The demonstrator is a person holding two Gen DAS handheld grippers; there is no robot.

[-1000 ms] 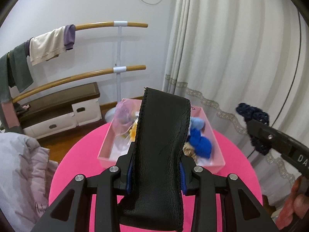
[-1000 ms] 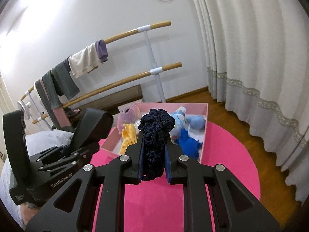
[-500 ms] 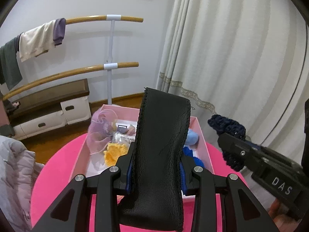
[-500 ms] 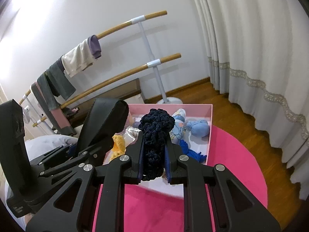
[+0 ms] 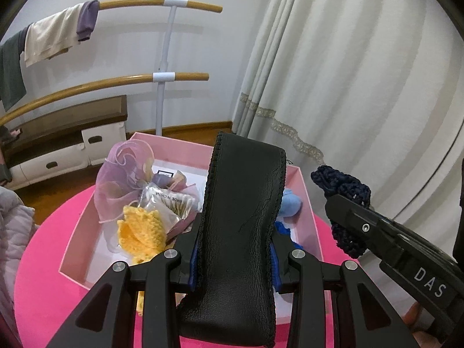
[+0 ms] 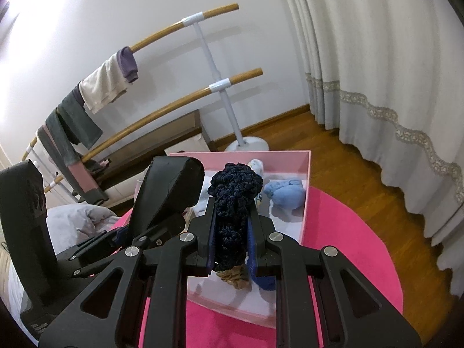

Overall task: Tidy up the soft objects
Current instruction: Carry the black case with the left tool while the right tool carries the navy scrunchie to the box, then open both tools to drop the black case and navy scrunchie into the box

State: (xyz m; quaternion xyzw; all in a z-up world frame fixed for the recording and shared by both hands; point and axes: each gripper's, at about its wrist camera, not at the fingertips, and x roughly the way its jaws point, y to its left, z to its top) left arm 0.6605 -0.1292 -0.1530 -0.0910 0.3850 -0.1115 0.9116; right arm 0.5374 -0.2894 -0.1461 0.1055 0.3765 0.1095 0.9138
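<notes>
A: Since a second ago both grippers have been closing in on the box [image 5: 307,203]; it is sitting larger and lower in both views now, and the right gripper [image 6: 232,229] is showing closer at the left camera's right edge.

B: What are the jaws doing?

A: The left gripper [image 5: 235,249] is clamping a black leather strap [image 5: 243,208], pads pressing on both edges, the strap standing up past the tips and hanging out below. The right one is squeezing a navy knit scrunchie [image 6: 235,200] hard, jaws nearly together.

B: And where are the two pieces relative to the box?

A: Both are hovering above its near side, not yet inside. The box is resting on the pink round table [image 6: 348,232].

B: What is lying in it?

A: An organza bag [image 5: 121,174], a packet of cotton swabs [image 5: 171,203], a yellow knit piece [image 5: 142,232], a light blue soft toy [image 6: 284,194] and a tan scrunchie [image 6: 235,279].

B: How will the held things handle?

A: Both are looking light. The strap is seeming stiffish, holding its arch, so I am judging it may spring or tip on release; mid-length is the sensible hold. The scrunchie is squashy and grippy, likely to cling to the pads, and any part of its bulk will do.

B: Risk?

A: Catching the box wall, or nudging the light box.
</notes>
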